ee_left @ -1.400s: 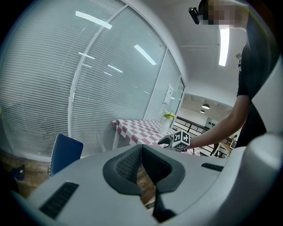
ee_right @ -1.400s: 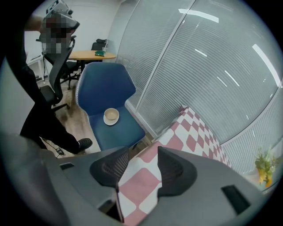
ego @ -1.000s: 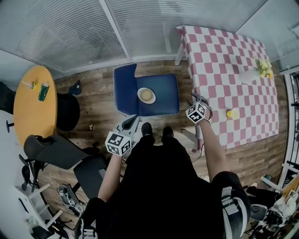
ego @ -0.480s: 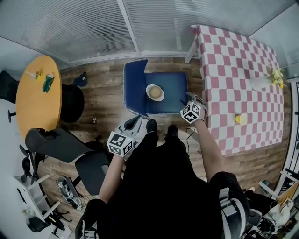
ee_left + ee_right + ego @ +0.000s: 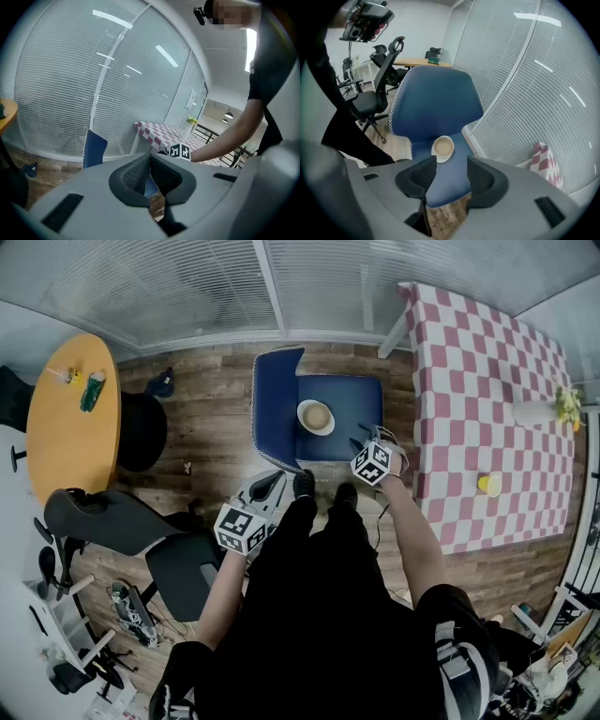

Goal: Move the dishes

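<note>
Resting on the seat of the blue chair, the cream dish sat just beyond the right gripper, which hung over the chair's front edge with its jaws apart and empty. Near the chair's front corner, the left gripper had its jaws pressed together on nothing.

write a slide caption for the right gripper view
Open right gripper aimed down at a white dish sitting on the seat of a blue chair.
</note>
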Demonstrator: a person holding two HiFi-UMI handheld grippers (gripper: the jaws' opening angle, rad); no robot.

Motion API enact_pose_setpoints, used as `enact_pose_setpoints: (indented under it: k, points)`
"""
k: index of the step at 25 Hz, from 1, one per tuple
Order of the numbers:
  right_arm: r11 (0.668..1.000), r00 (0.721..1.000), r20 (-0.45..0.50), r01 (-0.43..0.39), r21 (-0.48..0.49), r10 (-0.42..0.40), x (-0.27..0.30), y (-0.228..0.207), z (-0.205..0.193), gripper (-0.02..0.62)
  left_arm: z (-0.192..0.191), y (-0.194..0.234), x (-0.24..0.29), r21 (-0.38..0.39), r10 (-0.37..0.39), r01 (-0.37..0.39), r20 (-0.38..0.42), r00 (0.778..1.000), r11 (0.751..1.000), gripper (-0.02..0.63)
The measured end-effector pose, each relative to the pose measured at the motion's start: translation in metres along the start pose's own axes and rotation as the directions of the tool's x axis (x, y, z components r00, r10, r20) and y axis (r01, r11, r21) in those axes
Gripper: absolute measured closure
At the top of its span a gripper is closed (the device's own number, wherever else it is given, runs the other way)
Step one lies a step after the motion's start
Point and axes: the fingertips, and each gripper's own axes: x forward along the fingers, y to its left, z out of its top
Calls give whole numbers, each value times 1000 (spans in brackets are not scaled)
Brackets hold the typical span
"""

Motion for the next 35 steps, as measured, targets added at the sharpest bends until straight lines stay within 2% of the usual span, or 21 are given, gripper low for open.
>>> enact_pose_setpoints:
  k: [13,20,35]
  points:
    - [995,996,1,-91,-43,91,67,19,-5,374,-16,22,45,-50,4,-5,-17,1000,999,584]
    - [988,989,-33,-144,-61,143,117,28,-20,376,-43,42,69,-75,0,-5,-63,998,997,584]
    - [980,981,-33,-194,-51,192,206,49,-30,380,-83,69,106,-101,-2,-7,-89,996,995,584]
